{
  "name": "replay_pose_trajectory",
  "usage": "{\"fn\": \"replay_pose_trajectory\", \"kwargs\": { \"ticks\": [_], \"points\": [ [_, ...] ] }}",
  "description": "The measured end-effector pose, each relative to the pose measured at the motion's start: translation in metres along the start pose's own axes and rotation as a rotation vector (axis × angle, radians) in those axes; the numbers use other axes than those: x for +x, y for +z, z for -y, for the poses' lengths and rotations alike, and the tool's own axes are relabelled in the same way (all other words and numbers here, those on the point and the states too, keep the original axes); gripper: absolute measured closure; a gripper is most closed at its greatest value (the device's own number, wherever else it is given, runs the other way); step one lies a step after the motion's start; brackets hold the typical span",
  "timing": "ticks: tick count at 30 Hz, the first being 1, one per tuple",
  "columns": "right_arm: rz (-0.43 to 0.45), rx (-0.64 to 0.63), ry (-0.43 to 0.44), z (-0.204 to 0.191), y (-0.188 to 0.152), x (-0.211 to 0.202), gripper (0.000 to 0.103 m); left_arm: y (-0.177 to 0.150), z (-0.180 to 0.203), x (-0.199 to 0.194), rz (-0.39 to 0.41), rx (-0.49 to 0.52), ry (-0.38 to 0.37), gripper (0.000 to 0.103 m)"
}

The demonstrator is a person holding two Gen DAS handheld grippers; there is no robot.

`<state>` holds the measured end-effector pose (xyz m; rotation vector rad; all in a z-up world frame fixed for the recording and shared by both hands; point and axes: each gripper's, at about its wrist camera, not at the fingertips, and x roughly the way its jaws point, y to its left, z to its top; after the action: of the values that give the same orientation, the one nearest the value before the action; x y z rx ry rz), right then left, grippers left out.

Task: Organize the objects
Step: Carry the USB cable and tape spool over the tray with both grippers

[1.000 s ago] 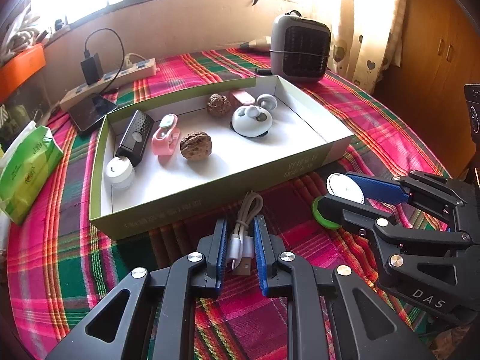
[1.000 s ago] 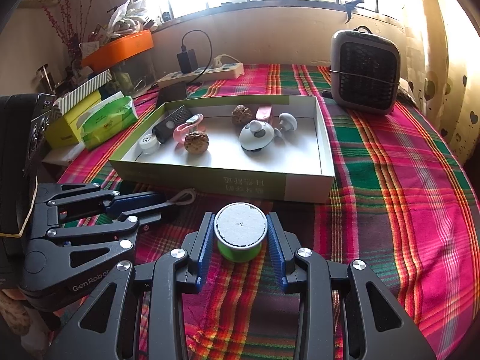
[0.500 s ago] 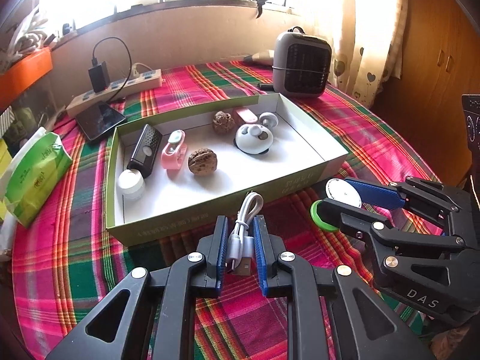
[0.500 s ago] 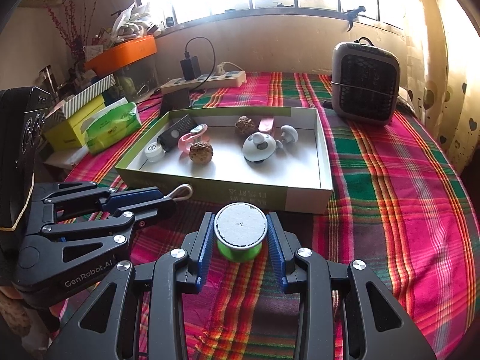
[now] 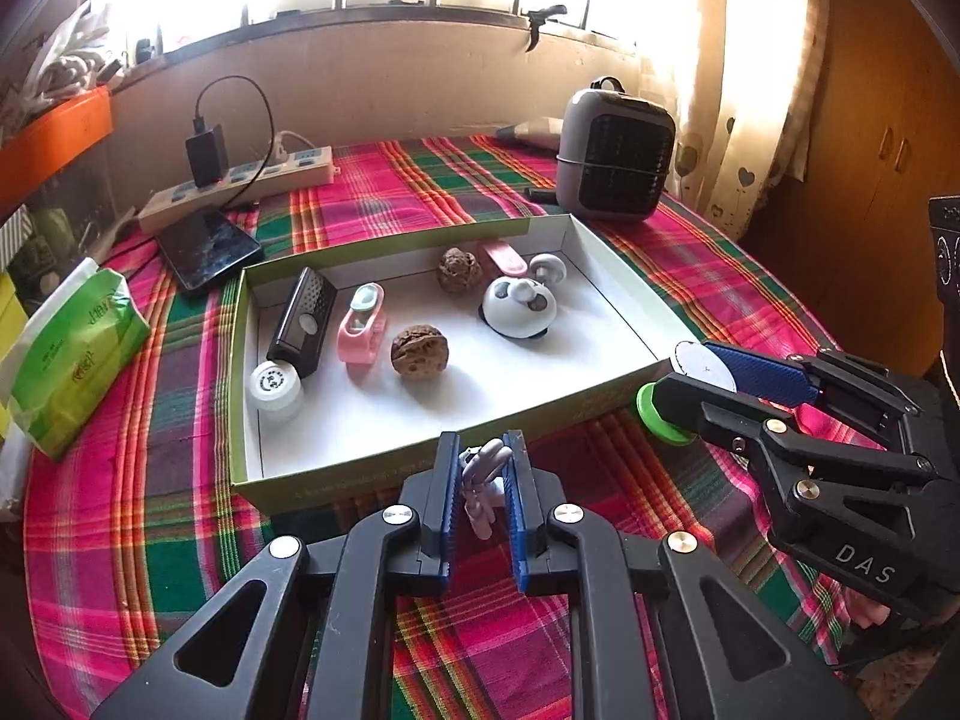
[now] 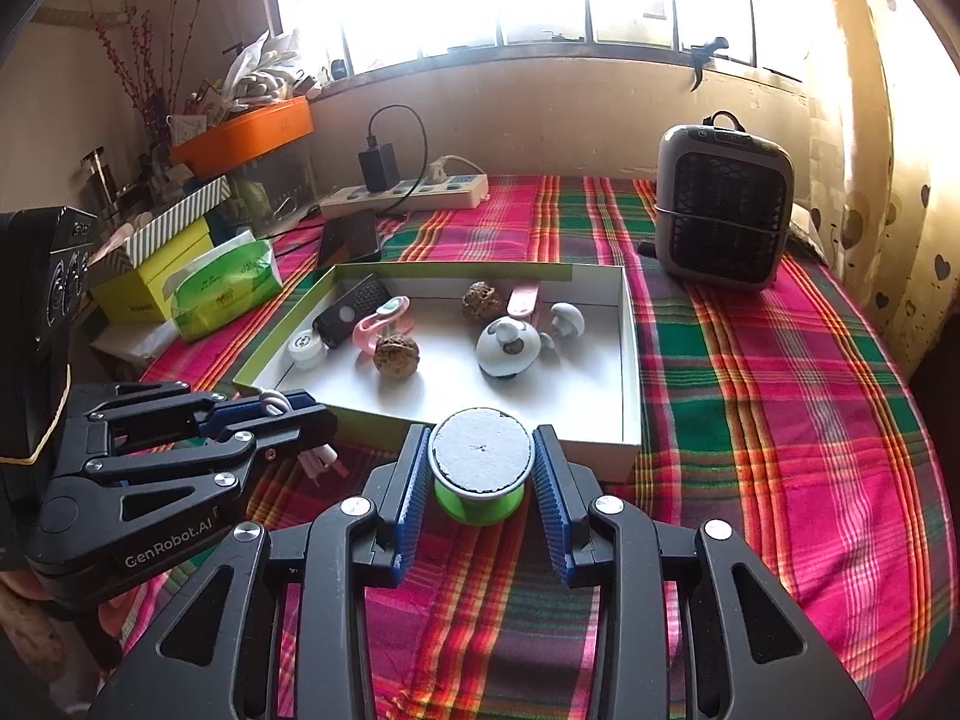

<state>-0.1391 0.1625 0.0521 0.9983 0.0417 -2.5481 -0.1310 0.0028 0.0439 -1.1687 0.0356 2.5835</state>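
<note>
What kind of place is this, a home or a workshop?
Most likely a room in a home: a table with a plaid cloth under a sunny window, a power strip with a charger, a small heater and heart-print curtains.

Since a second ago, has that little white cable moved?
Yes. The white cable, pinched in the left claw, has lifted off the tablecloth and now overlaps the box's near wall.
</note>
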Motion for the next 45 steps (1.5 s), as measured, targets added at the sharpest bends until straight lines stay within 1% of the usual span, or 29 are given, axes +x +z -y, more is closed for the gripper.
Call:
{"fn": "replay_pose_trajectory", "kwargs": {
  "ticks": [10,21,32,34,36,45],
  "points": [
    [0.013,0.008,0.007,0.004,0.009,0.001,0.067,0.015,0.001,-0.014,0.059,-0.003,-0.014,0.09],
    [0.032,0.006,0.016,0.01,0.03,0.005,0.067,0.039,-0.001,-0.013,0.082,-0.003,-0.034,0.09],
    [0.021,0.027,0.002,0.022,0.045,0.026,0.067,0.056,-0.009,0.011,0.055,-0.036,-0.051,0.091],
    [0.017,0.032,-0.001,0.025,0.046,0.031,0.067,0.058,-0.013,0.018,0.04,-0.058,-0.061,0.091],
    [0.016,0.035,0.0,0.027,0.048,0.035,0.067,0.059,-0.014,0.024,0.025,-0.06,-0.071,0.09],
    [-0.022,0.042,0.013,0.033,0.042,0.055,0.067,0.059,-0.012,0.048,-0.026,-0.059,-0.067,0.09]
  ]
}}
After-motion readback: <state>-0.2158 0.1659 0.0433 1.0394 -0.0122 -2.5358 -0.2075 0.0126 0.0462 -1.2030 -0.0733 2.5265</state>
